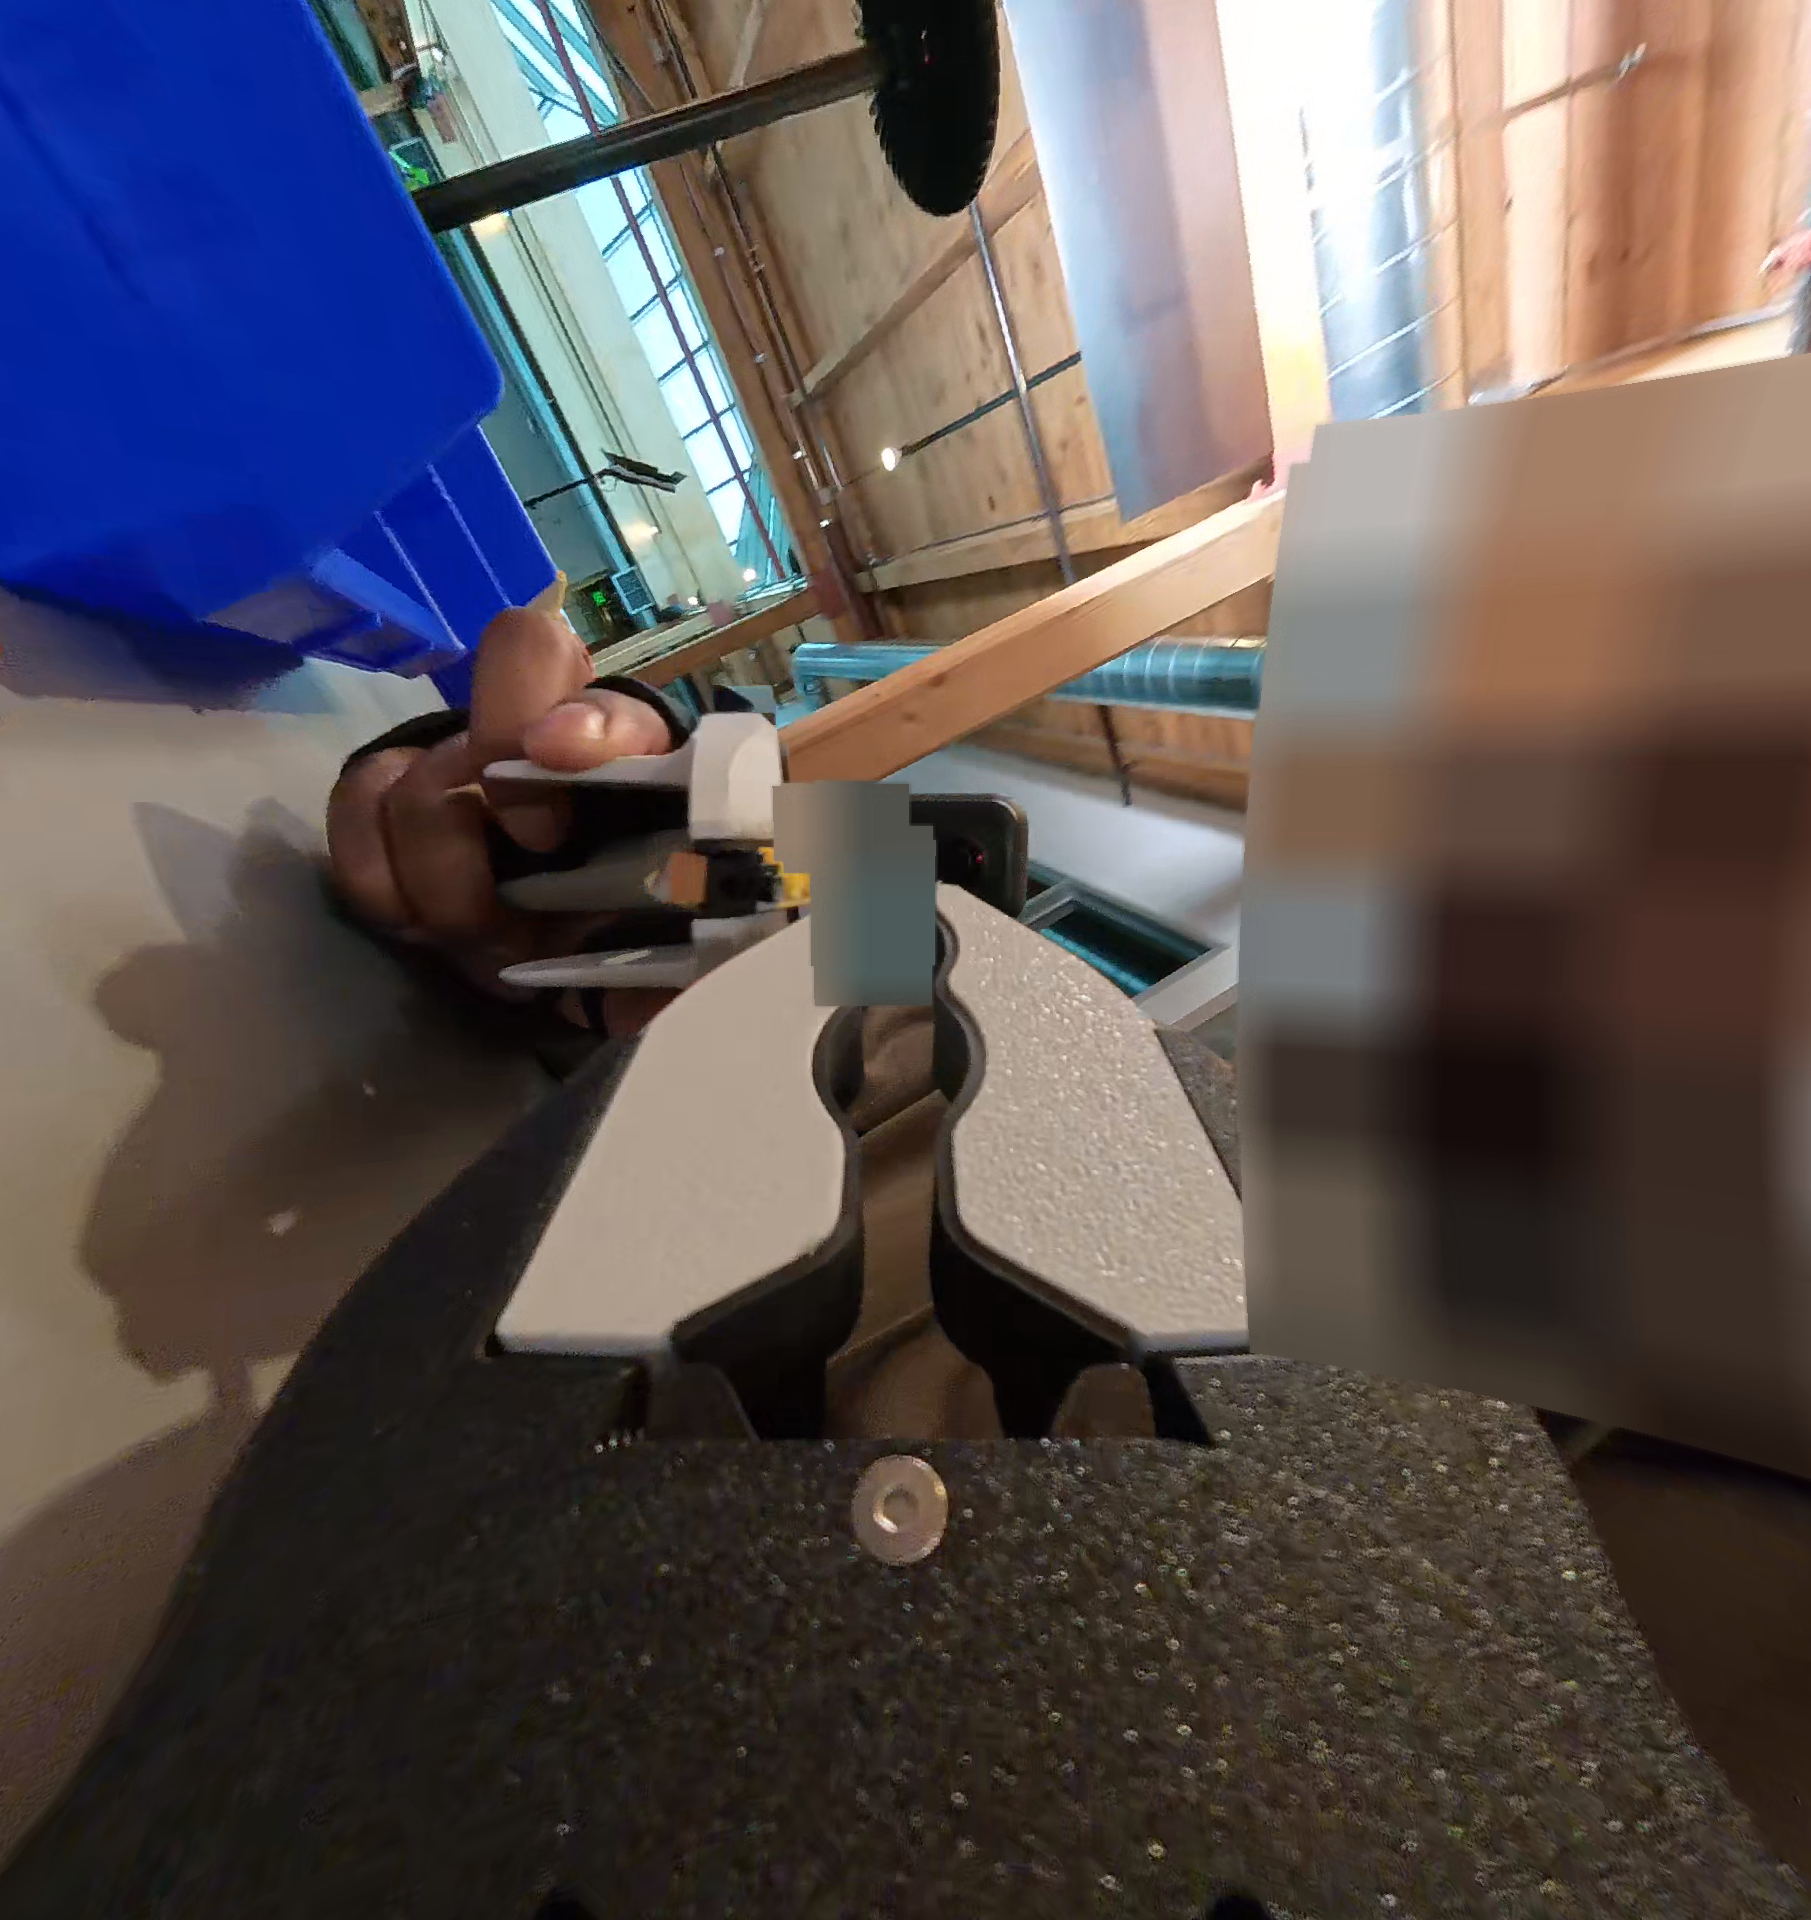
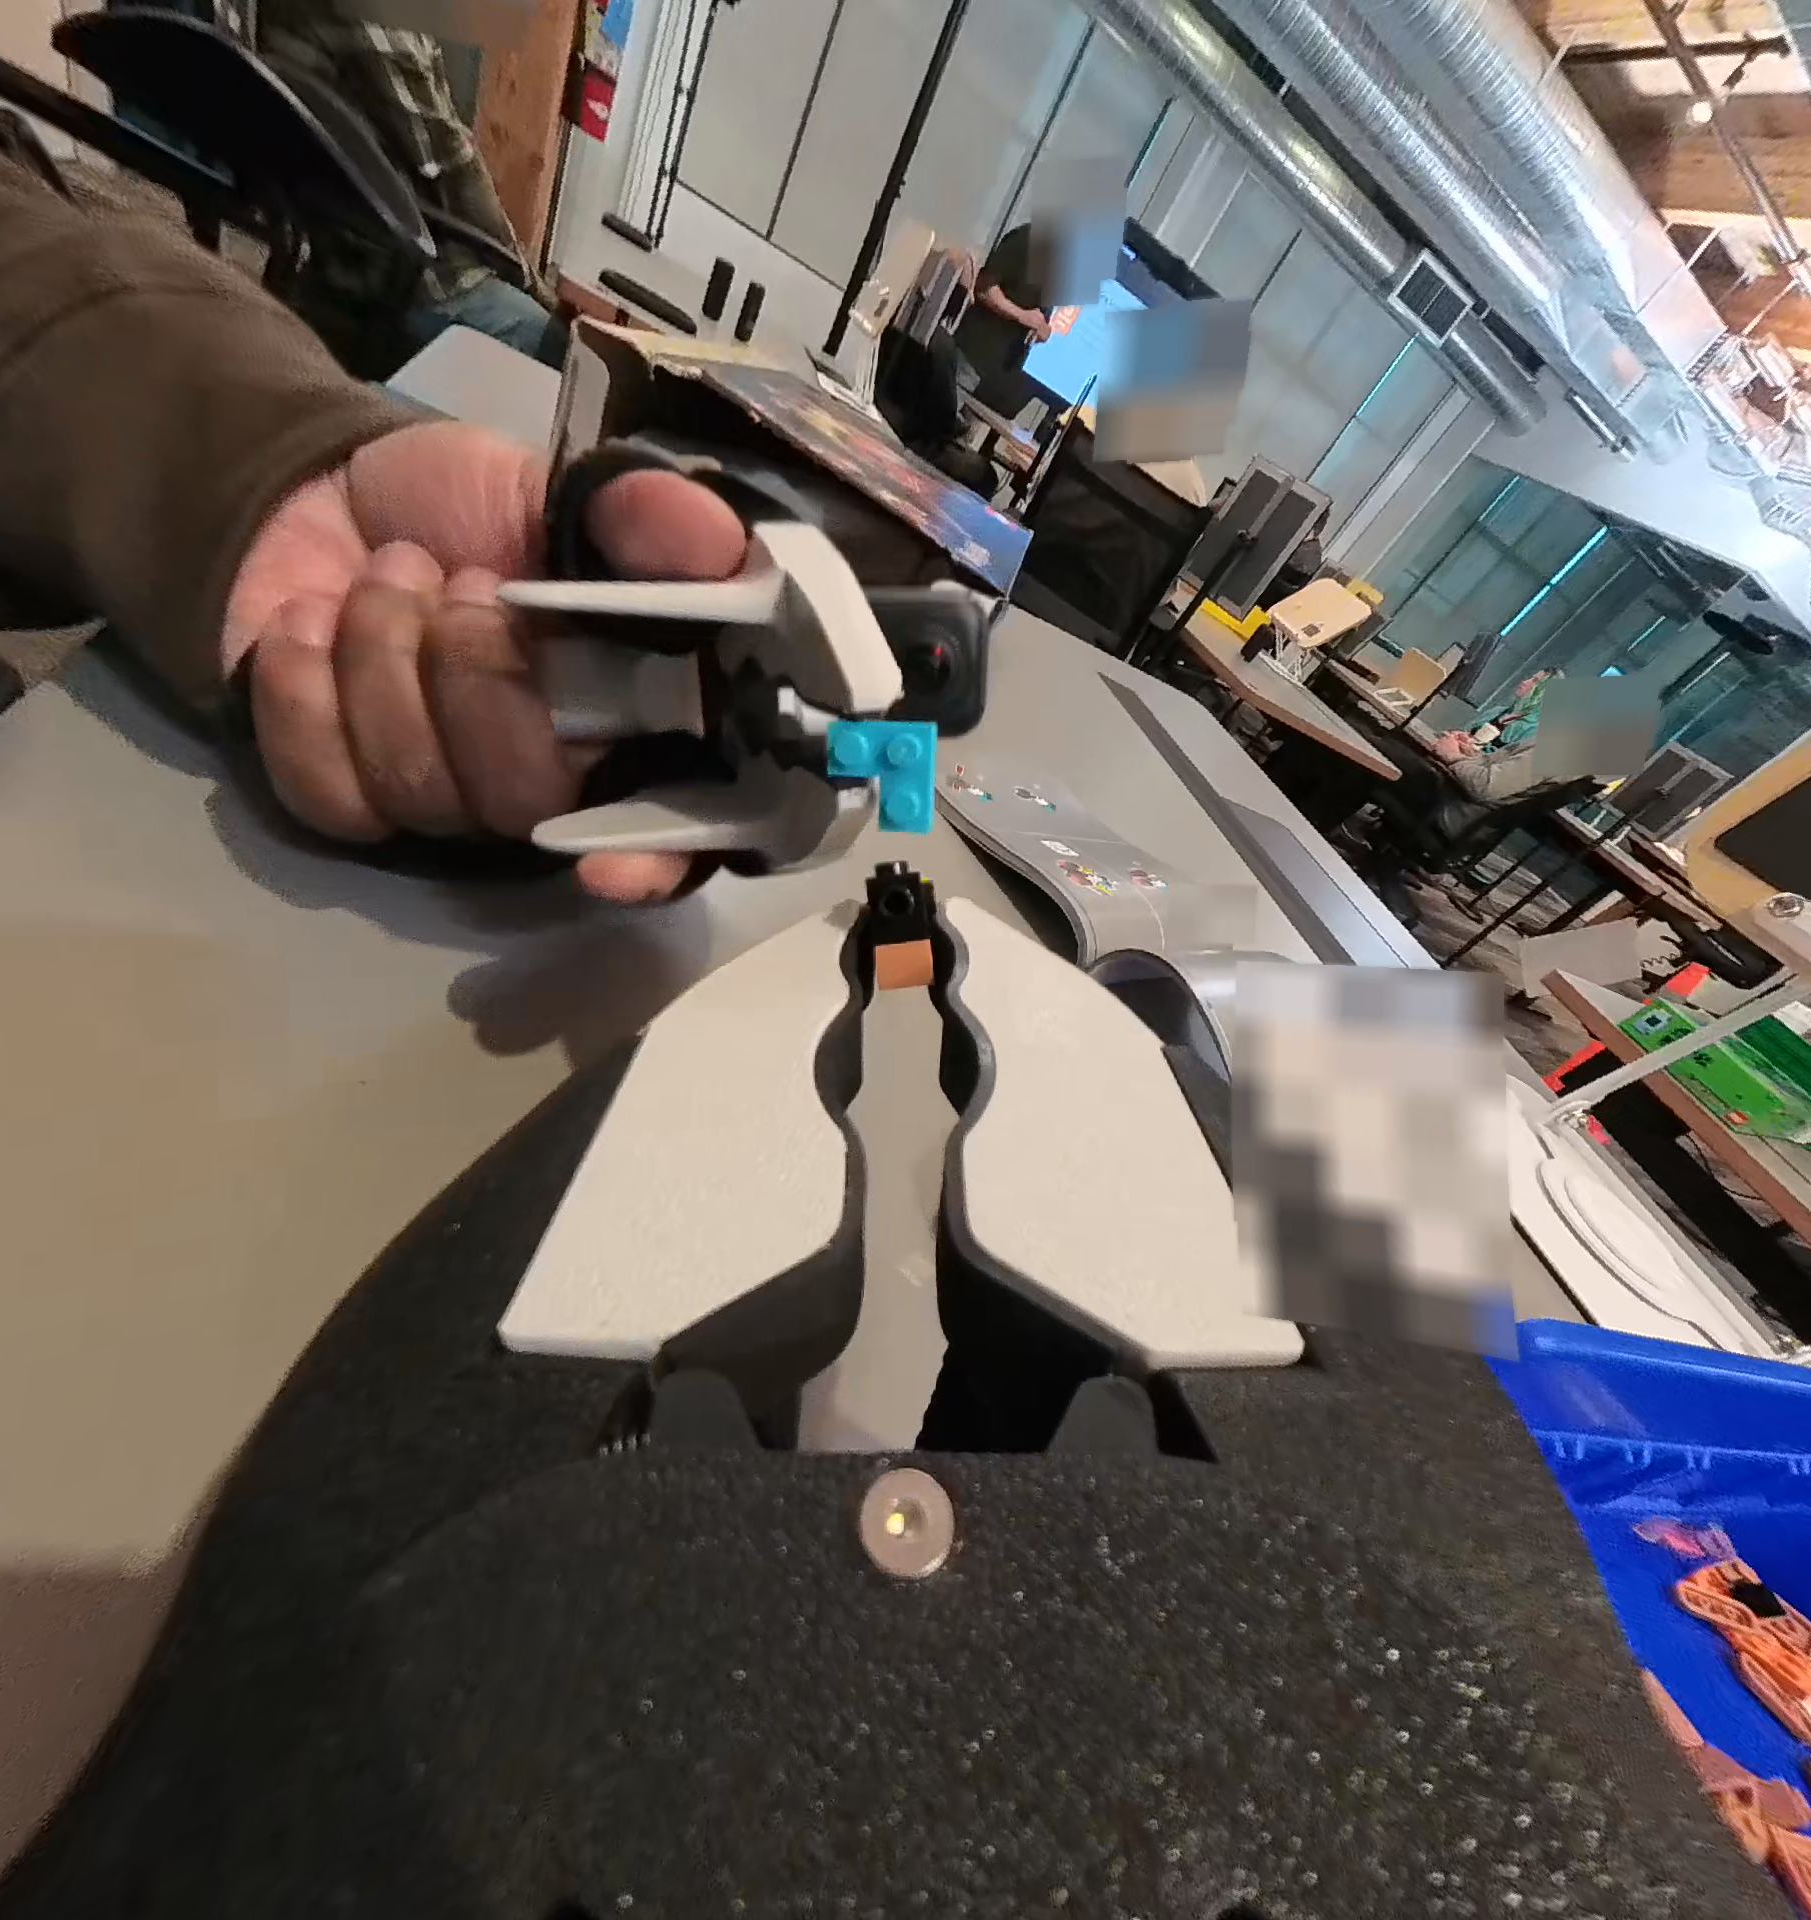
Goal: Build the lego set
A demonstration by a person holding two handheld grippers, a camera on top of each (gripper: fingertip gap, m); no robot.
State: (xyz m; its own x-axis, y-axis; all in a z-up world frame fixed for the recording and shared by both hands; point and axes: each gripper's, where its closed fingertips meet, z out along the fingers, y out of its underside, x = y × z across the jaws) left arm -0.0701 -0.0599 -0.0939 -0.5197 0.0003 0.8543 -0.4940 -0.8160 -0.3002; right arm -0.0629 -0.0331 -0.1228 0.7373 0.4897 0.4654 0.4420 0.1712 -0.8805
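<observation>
In the right wrist view my right gripper (image 2: 899,930) is shut on a small black and orange lego assembly (image 2: 901,940) with a bit of yellow, held above the grey table (image 2: 153,1091). My left gripper (image 2: 851,769), held in a hand, faces it from just above and is shut on a turquoise L-shaped plate (image 2: 888,767). The plate hangs a short way above the assembly, not touching it. In the left wrist view my left gripper's (image 1: 885,940) tips are hidden by a blur patch, and the right gripper (image 1: 771,883) shows beyond with the assembly (image 1: 740,883).
A blue bin (image 2: 1659,1455) with several orange-brown pieces (image 2: 1774,1683) stands at the lower right; it also shows in the left wrist view (image 1: 205,364). An open booklet (image 2: 1067,847) and a torn cardboard box (image 2: 776,416) lie on the table behind the grippers. Only a small space, under 4 cm, lies between the two pairs of fingers.
</observation>
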